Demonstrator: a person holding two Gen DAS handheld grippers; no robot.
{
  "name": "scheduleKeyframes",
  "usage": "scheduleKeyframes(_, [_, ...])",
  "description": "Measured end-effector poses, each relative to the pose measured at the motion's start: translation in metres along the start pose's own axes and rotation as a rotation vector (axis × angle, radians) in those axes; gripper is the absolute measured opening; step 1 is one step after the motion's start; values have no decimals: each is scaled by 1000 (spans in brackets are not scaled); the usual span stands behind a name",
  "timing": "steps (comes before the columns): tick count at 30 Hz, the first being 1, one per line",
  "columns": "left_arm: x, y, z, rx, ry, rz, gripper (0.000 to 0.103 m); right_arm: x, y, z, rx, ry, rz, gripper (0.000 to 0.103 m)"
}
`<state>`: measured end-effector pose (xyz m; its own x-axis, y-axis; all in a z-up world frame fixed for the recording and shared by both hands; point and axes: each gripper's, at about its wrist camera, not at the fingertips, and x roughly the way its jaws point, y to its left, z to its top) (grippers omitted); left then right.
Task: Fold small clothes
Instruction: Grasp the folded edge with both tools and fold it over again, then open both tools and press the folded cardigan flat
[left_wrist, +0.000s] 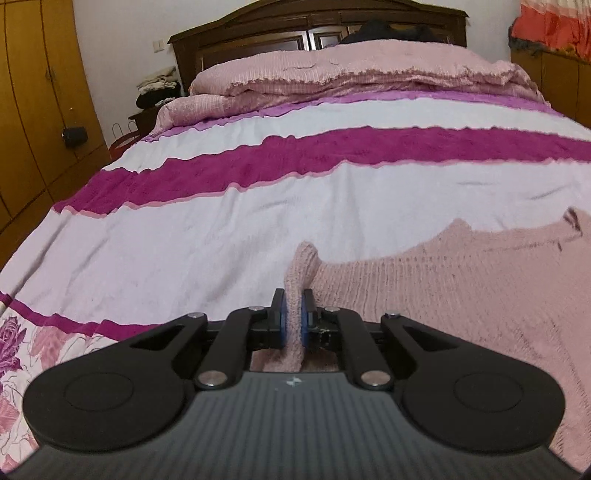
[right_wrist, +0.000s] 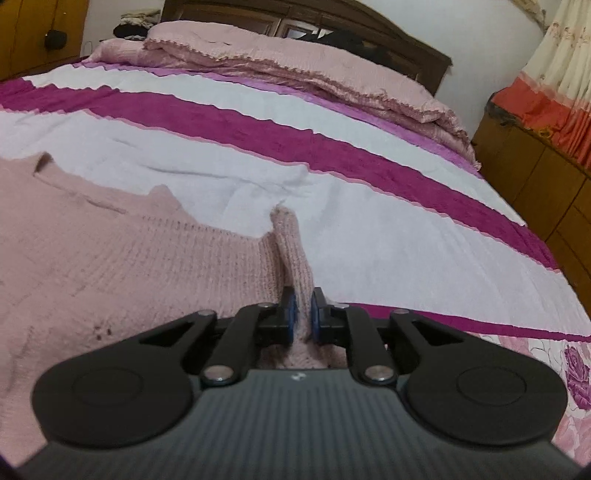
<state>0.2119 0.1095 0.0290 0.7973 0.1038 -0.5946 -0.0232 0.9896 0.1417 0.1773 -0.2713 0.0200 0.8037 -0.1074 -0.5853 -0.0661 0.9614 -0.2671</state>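
Note:
A pink knitted sweater (left_wrist: 461, 288) lies spread on the bed, its neckline toward the headboard. My left gripper (left_wrist: 293, 306) is shut on a bunched fold at the sweater's left edge, which stands up between the blue pads. In the right wrist view the sweater (right_wrist: 110, 266) fills the lower left. My right gripper (right_wrist: 302, 308) is shut on a bunched fold at the sweater's right edge. Both folds are pinched low, just above the bedspread.
The bedspread (left_wrist: 258, 206) is white with magenta stripes and a rose print near the foot. A folded pink quilt (left_wrist: 351, 74) lies by the dark wooden headboard (left_wrist: 314, 22). Yellow wardrobes (left_wrist: 33, 110) stand left; a wooden cabinet (right_wrist: 535, 177) and curtain stand right.

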Motion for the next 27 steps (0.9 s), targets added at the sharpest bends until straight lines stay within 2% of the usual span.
scheduleKeyframes(4, [-11, 6, 4, -55, -47, -7, 8, -5, -12, 3, 87, -5, 56, 11])
scheduleKeyframes(6, [-22, 6, 9, -52, -105, 20, 8, -13, -14, 7, 84, -67, 0, 10])
scheduleKeyframes(8, [-22, 3, 14, -33, -124, 47, 8, -15, -19, 11, 107, -105, -17, 10])
scheduleKeyframes(10, [-11, 1, 16, -30, -87, 62, 8, -7, -20, 12, 123, -79, -7, 10])
scheduleKeyframes(14, [20, 1, 5, -42, 24, 81, 8, 23, -5, -3, 36, -4, -51, 11])
scheduleKeyframes(19, [19, 2, 5, -22, 31, 72, 9, 22, -5, -1, 47, -1, -55, 13])
scheduleKeyframes(22, [7, 8, 5, -32, 30, 32, 9, 7, -15, 0, 114, 5, -30, 23])
scheduleKeyframes(24, [0, 11, 6, -33, 43, 7, 12, -5, -23, 0, 181, 3, 7, 40])
scheduleKeyframes(25, [-6, 13, 5, -30, 48, 0, 16, -13, -27, -1, 216, 1, 19, 45])
scheduleKeyframes(26, [-12, 13, 5, -28, 50, -4, 24, -19, -30, -4, 243, -3, 25, 52])
scheduleKeyframes(27, [-18, 15, 5, -25, 53, -10, 34, -27, -33, -7, 268, -9, 34, 53])
